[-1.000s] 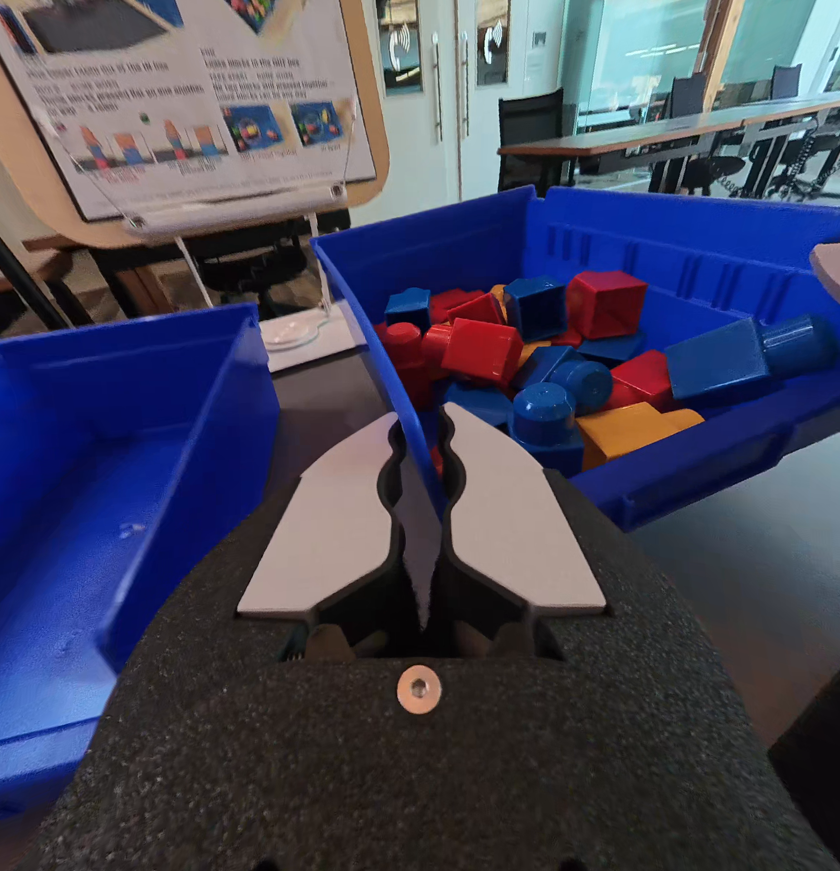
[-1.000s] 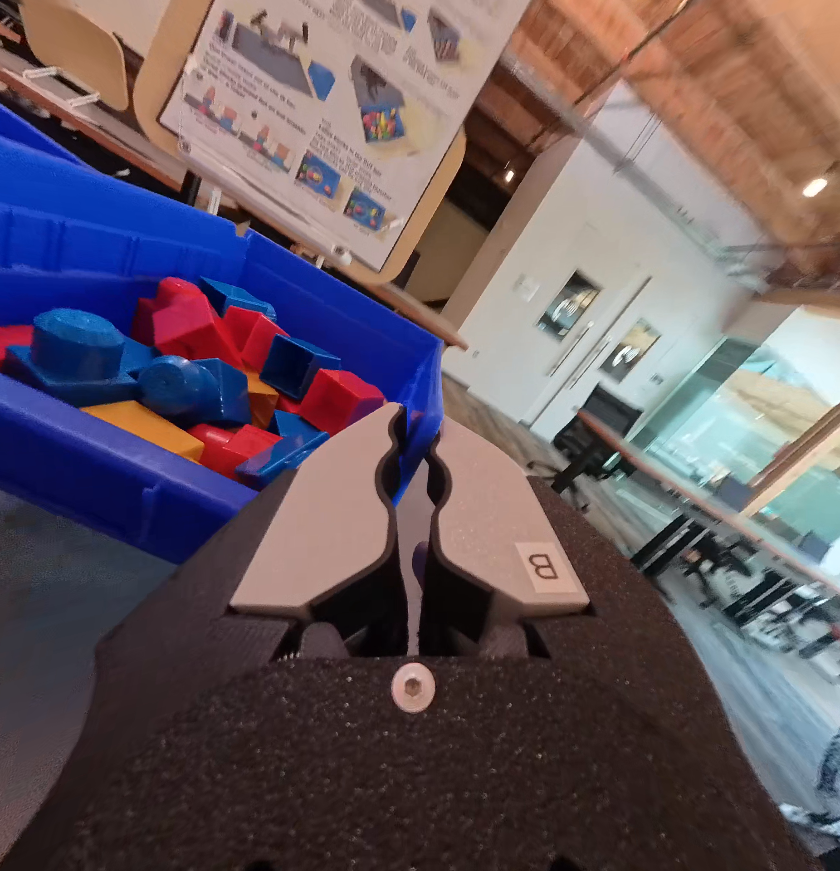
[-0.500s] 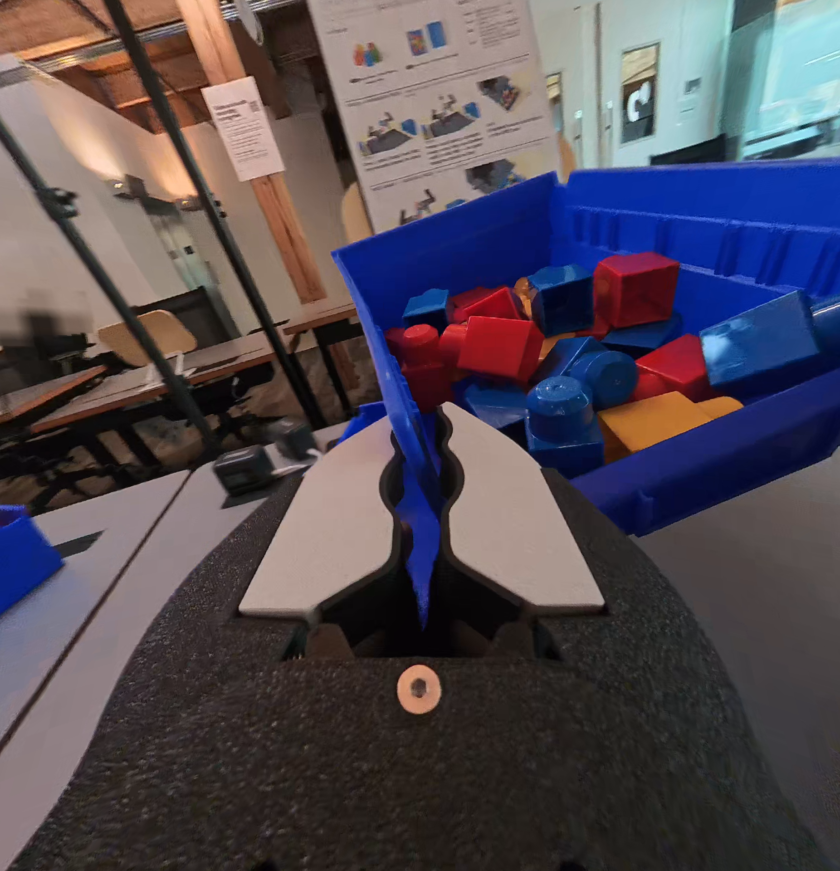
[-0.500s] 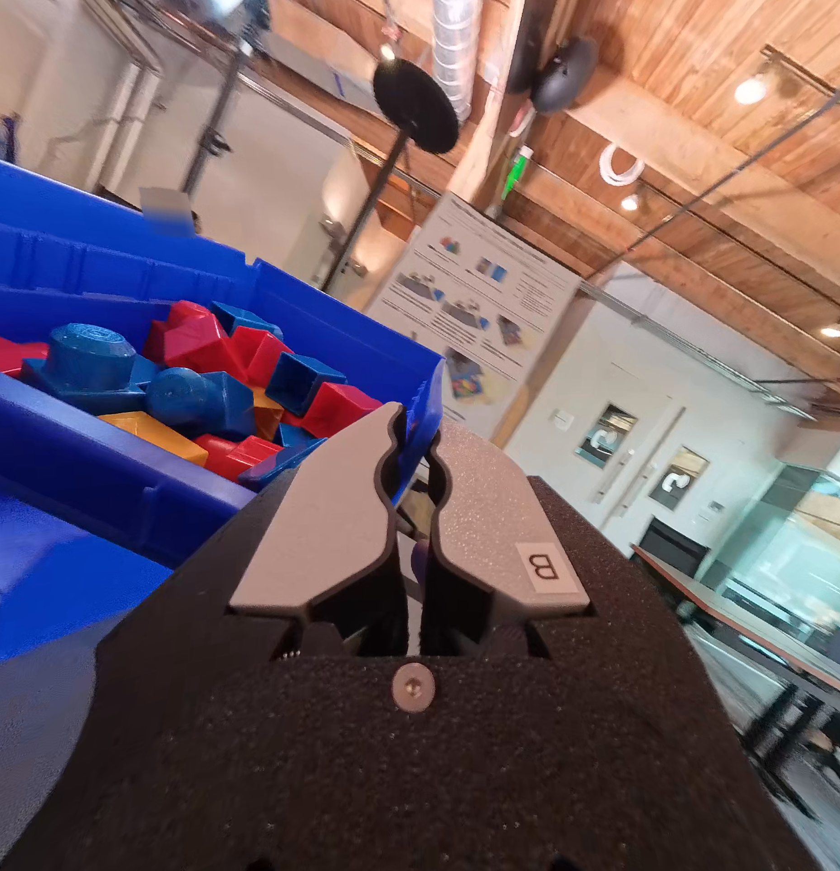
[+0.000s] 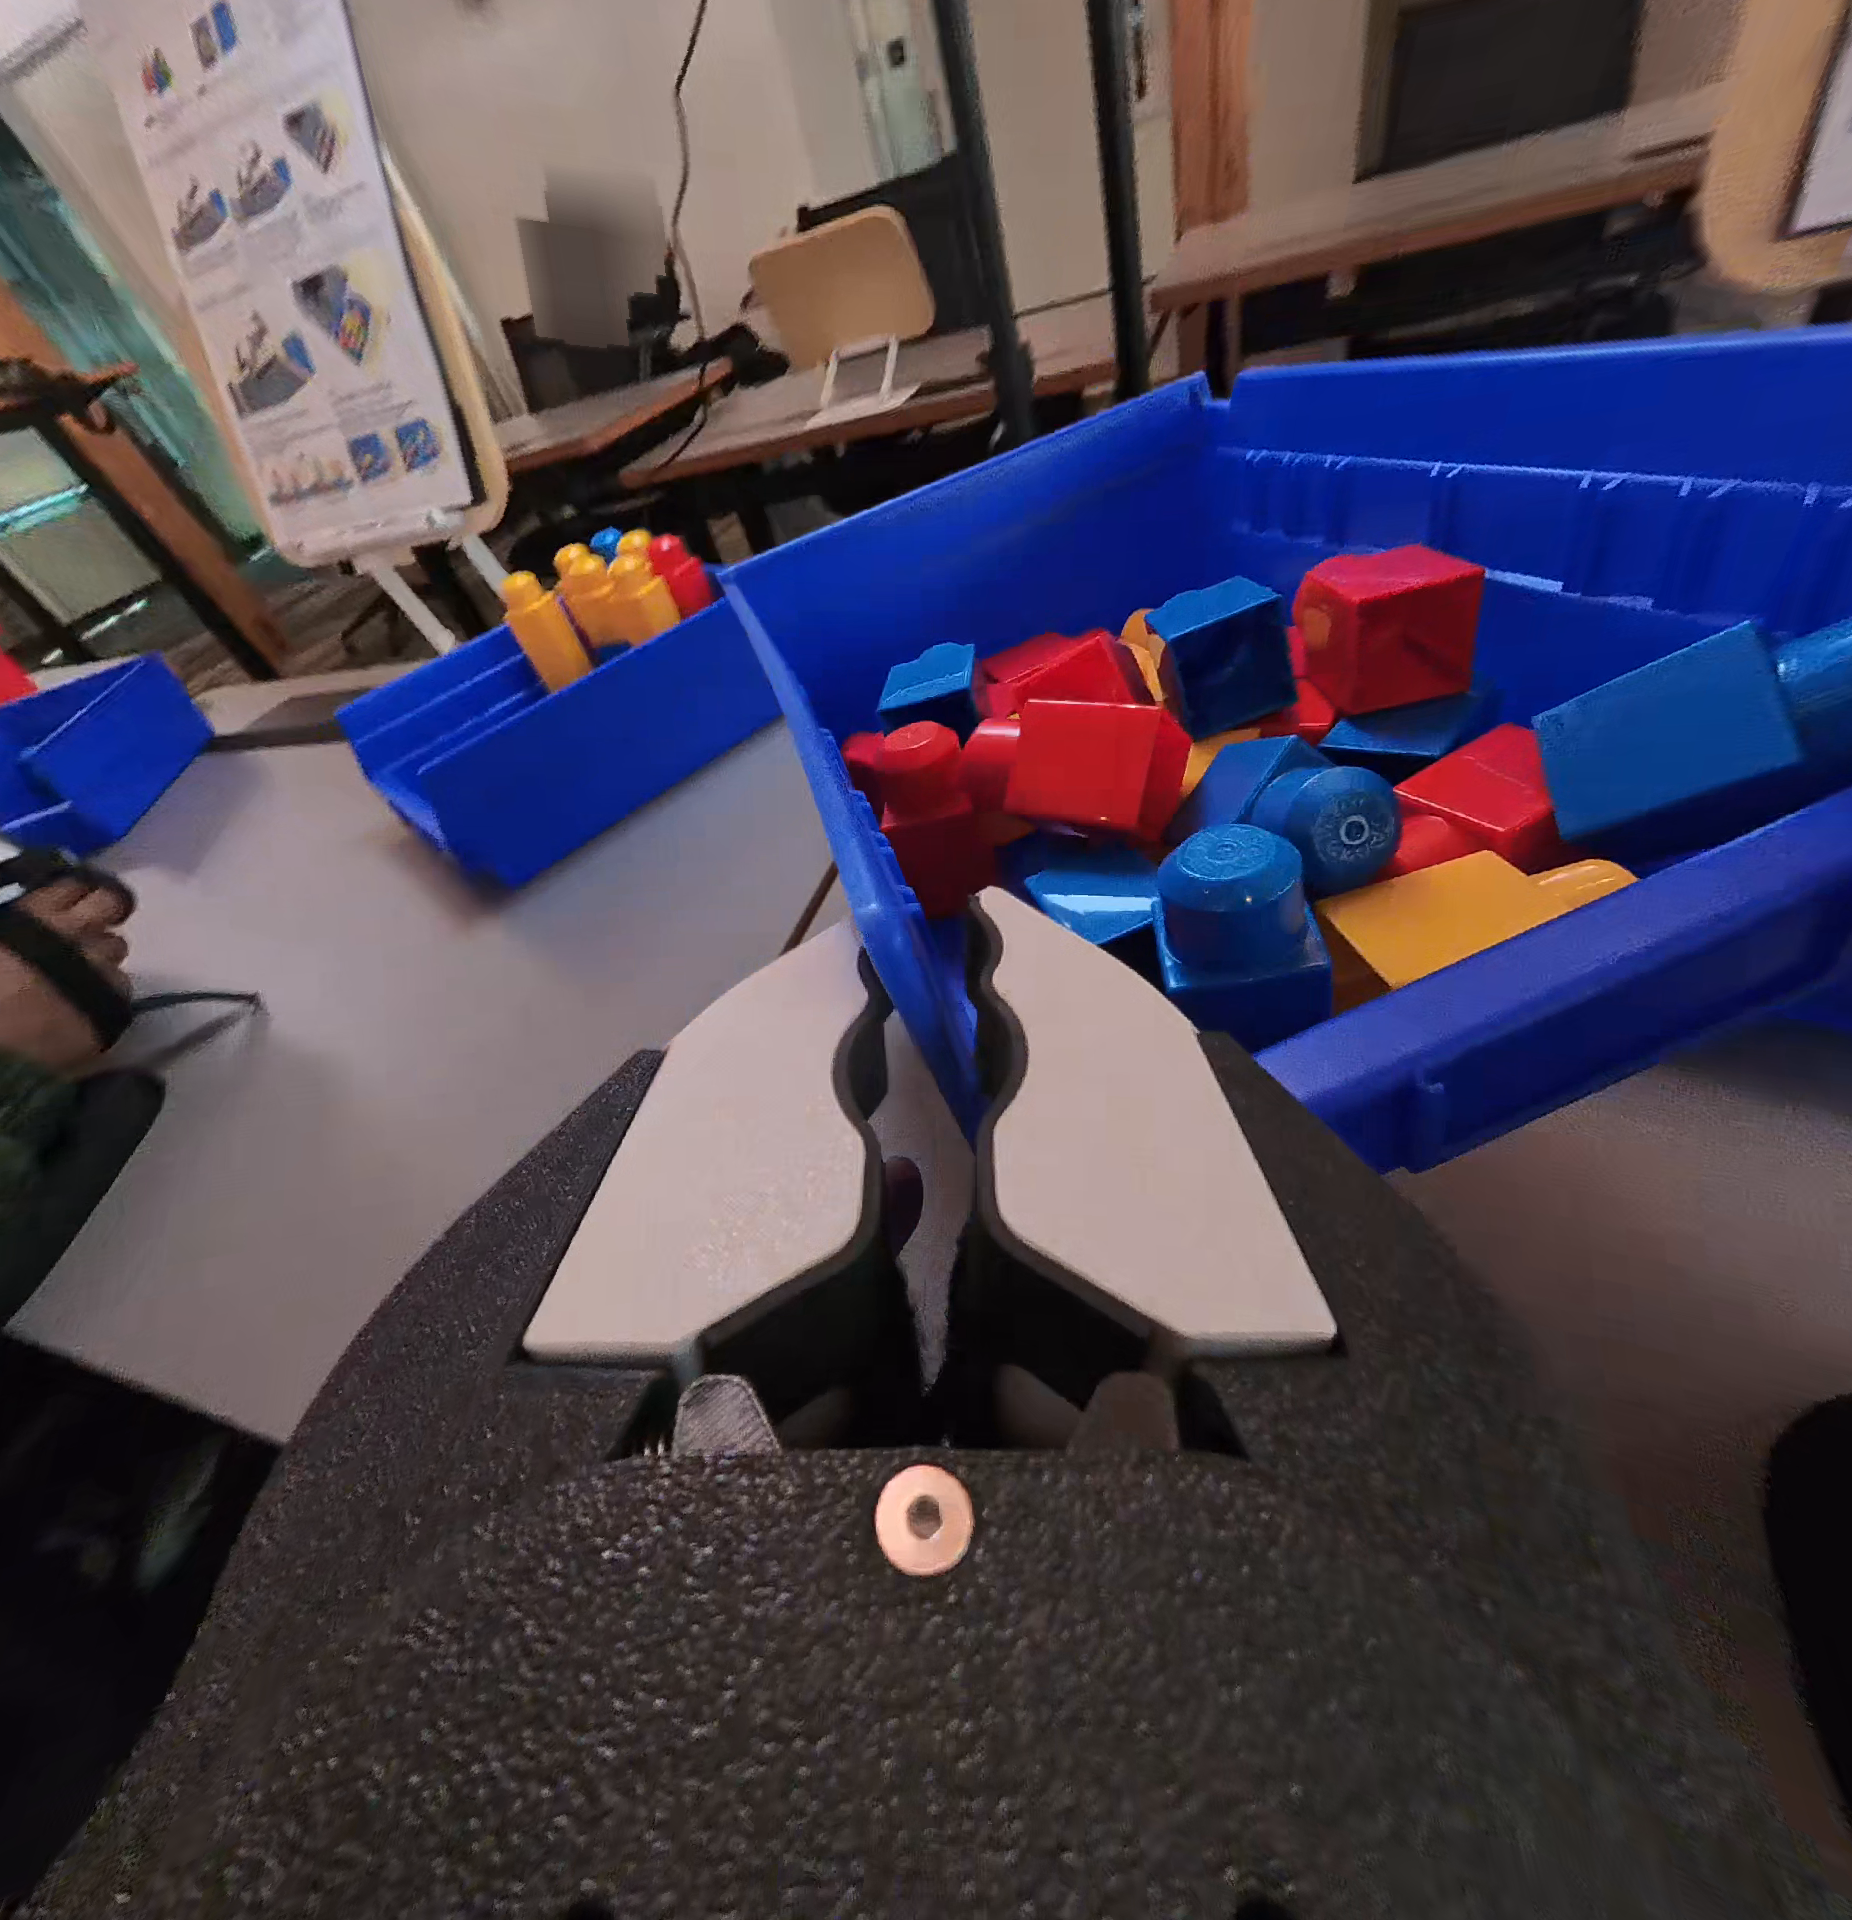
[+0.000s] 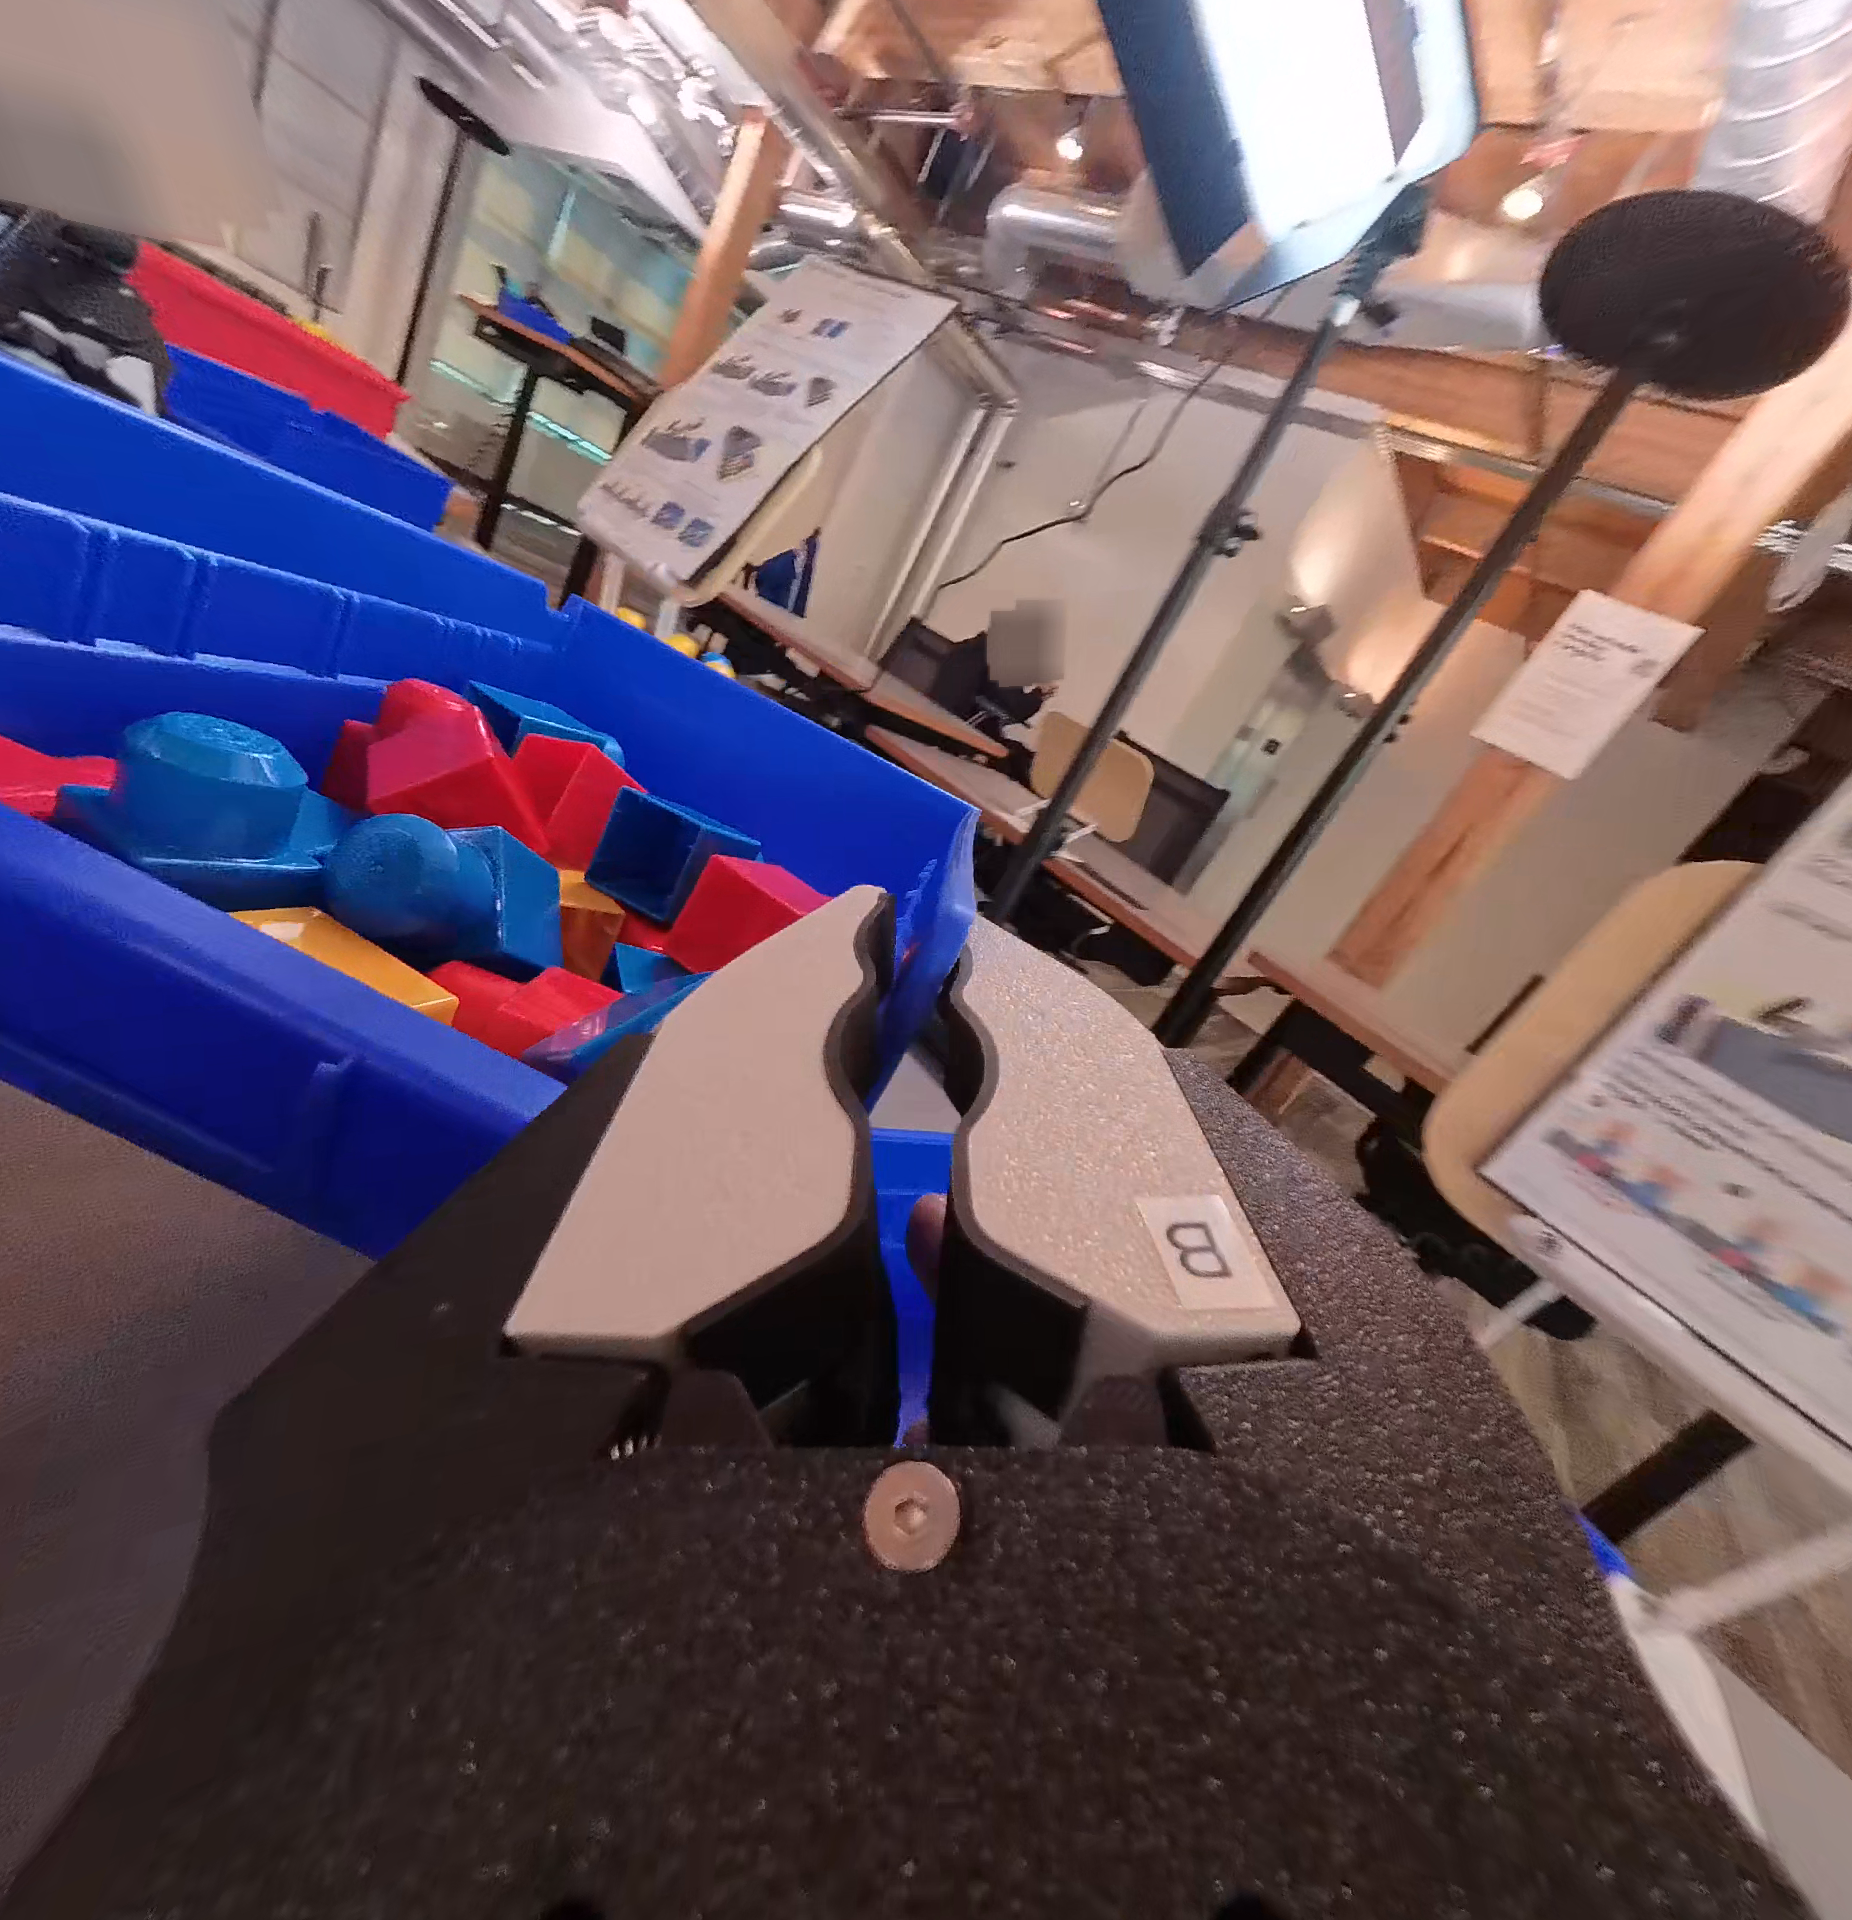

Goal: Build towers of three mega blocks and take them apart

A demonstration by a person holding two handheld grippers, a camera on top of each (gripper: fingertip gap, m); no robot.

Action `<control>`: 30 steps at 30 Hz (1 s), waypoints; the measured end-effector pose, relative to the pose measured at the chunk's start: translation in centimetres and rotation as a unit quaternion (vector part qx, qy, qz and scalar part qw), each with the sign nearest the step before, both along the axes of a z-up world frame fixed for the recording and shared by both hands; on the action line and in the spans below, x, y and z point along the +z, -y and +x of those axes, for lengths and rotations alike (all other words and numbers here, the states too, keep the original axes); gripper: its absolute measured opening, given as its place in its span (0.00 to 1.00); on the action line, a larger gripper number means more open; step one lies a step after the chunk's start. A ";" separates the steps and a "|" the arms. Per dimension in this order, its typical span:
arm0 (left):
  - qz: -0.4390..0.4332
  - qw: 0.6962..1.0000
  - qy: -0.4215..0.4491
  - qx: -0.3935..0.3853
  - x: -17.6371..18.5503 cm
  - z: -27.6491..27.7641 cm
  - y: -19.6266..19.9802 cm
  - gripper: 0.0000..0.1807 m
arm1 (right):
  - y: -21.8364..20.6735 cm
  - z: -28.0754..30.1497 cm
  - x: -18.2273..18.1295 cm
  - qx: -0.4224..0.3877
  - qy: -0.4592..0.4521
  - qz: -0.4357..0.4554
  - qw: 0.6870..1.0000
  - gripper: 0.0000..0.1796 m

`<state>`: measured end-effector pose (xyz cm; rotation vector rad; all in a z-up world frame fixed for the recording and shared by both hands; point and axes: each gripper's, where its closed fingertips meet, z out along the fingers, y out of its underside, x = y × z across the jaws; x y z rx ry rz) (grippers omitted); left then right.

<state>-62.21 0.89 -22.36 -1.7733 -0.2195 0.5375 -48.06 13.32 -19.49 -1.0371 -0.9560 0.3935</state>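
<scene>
Blocks (image 5: 1088, 764) all loose in bin (image 5: 1524, 1049); no tower begun. Your left hand-held gripper (image 5: 927, 971) and right hand-held gripper (image 6: 920, 951) each clamp its wall.

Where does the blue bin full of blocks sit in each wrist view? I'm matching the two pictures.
Left wrist view: the blue bin fills the upper right, its left wall clamped in the left tool.
Right wrist view: it fills the left side, its right wall clamped in the right tool.
Shared landmark: the blue block with a round stud.
</scene>
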 end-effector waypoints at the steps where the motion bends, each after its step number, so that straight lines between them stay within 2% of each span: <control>1: -0.009 1.000 0.004 0.011 -0.7 -0.9 0.4 0.06 | 0.1 -1.1 -0.8 0.007 0.006 -0.005 1.000 0.04; 9: -0.058 0.997 0.030 0.041 -5.5 -4.1 0.9 0.06 | -0.2 -4.9 -6.3 0.024 0.047 -0.056 0.997 0.04; 14: -0.048 0.997 0.041 0.036 -6.4 -4.0 -0.2 0.07 | -1.1 -4.6 -7.3 0.016 0.044 -0.076 0.996 0.04; 17: -0.054 0.997 0.045 0.015 -7.1 -3.6 -0.8 0.10 | -2.1 -4.1 -9.0 0.007 0.071 -0.108 0.992 0.05; 19: -0.070 0.995 0.064 -0.017 -7.7 -2.5 -1.2 0.18 | -2.2 -3.6 -9.6 0.005 0.083 -0.102 0.991 0.08; 20: -0.085 0.993 0.072 -0.025 -8.1 -2.2 -1.2 0.22 | -1.9 -3.4 -9.6 0.013 0.084 -0.104 0.991 0.12; 21: -0.110 0.990 0.079 -0.033 -8.7 -1.8 -1.2 0.26 | -1.4 -3.2 -8.4 0.025 0.050 -0.086 0.995 0.26; 23: -0.126 0.990 0.057 0.004 -8.7 -2.7 -1.0 0.45 | -0.2 -2.0 -4.9 0.044 -0.019 -0.022 0.999 0.30; 24: -0.127 0.991 0.039 0.022 -8.4 -3.0 -0.8 0.45 | 0.3 -1.3 -3.7 0.042 -0.027 -0.010 0.999 0.34; 26: -0.125 0.991 0.019 0.035 -7.6 -3.1 -0.4 0.54 | 0.2 0.9 -1.8 0.020 -0.043 0.000 0.999 0.44; 28: -0.097 0.994 0.004 0.050 -6.2 -3.3 -0.4 0.61 | -1.1 4.3 -0.2 -0.027 -0.080 -0.001 0.996 0.51; 30: -0.061 0.997 0.002 0.045 -5.0 -2.7 -1.0 0.68 | -3.2 7.9 0.0 -0.075 -0.110 -0.028 0.991 0.59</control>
